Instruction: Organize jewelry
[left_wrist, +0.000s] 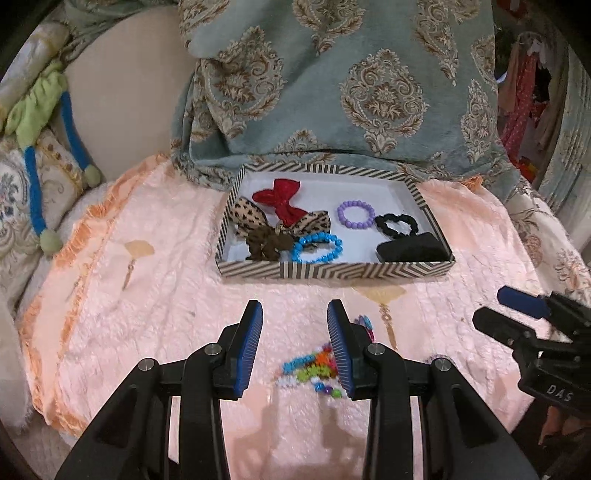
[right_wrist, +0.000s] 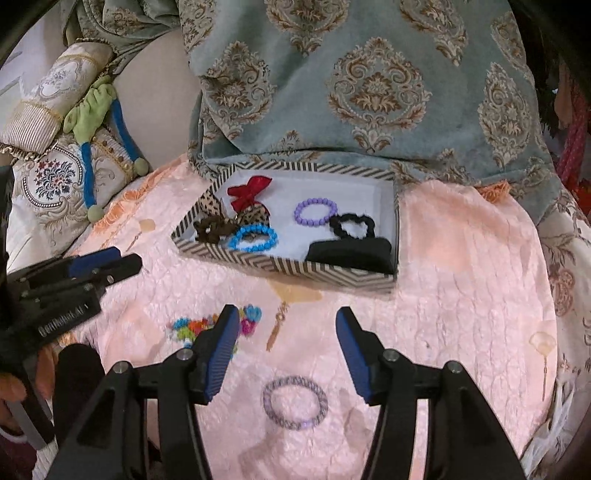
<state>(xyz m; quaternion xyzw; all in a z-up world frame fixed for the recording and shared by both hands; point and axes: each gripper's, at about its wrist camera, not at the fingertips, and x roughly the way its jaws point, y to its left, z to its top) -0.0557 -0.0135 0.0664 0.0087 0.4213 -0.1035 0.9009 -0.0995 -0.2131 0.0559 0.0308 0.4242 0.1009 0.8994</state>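
Holding both grippers over the pink quilted blanket (left_wrist: 147, 295), w/ the striped tray (left_wrist: 332, 271) ahead of me, its far edge against the teal damask cushion (left_wrist: 332, 92). My left gripper (left_wrist: 295, 347) has its fingers spread, nothing pinched; the multicolour bead bracelet (left_wrist: 314, 365) lies on the blanket low btwn them, partly hidden behind the right pad, not touching either as far as I can tell. My right gripper (right_wrist: 284, 350) is also spread wide, pads apart and empty; a purple-grey woven hair tie (right_wrist: 295, 402) lies flat on the blanket btwn and below the fingers, clear of both. From the right wrist view the multicolour beads sit just left of my left pad, and the left gripper shows at the frame's left edge. Inside the tray: red bow (left_wrist: 282, 199) at back left, leopard-print bow (left_wrist: 251, 218) in front of it, brown scrunchie (left_wrist: 267, 242) touching the blue bead bracelet (left_wrist: 317, 248) at the front wall, purple bead bracelet (left_wrist: 355, 214) mid, black scrunchie (left_wrist: 397, 223) to its right, and a black pouch-like item (left_wrist: 412, 251) in the front right corner. Green & blue plush toy (left_wrist: 37, 110) lies off to the left on patterned cushions.
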